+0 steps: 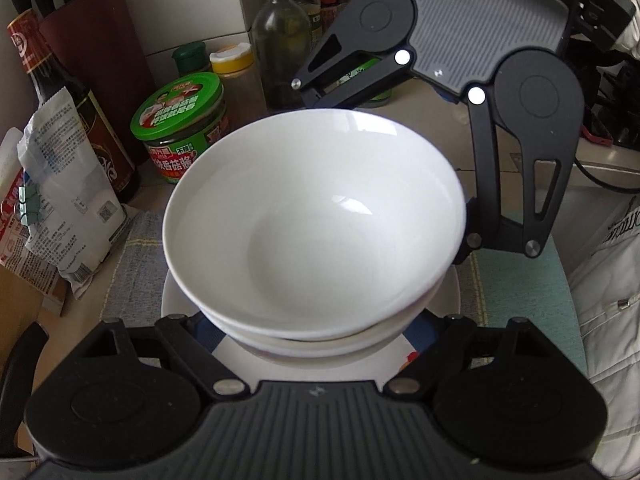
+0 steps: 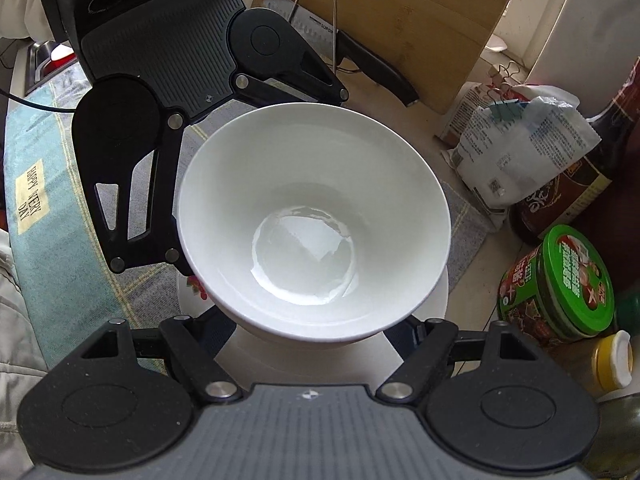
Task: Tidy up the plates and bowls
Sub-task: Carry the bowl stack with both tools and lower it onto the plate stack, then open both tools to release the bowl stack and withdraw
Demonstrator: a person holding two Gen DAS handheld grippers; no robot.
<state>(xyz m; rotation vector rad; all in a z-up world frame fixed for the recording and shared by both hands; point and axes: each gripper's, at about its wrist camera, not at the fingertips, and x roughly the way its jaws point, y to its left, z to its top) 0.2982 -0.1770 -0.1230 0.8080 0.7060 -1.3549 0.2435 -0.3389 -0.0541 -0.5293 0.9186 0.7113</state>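
Kitchen counter (image 2: 460, 120), checked cloth (image 1: 132, 264): white bowls (image 1: 316, 216) sitting stacked on plate (image 1: 452, 292).
Left gripper (image 1: 320, 332) and right gripper (image 2: 310, 330) both pinching plate stack from opposite sides.

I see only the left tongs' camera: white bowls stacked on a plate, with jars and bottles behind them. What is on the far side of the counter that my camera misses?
Observer: A wooden cutting board leans upright there.
Visitor: Anything sharp near it?
Observer: Yes, a knife with a black handle sits in a wire rack in front of the board.
Visitor: Does the cloth have writing?
Observer: A label on it reads HAPPY WEEK DAY.
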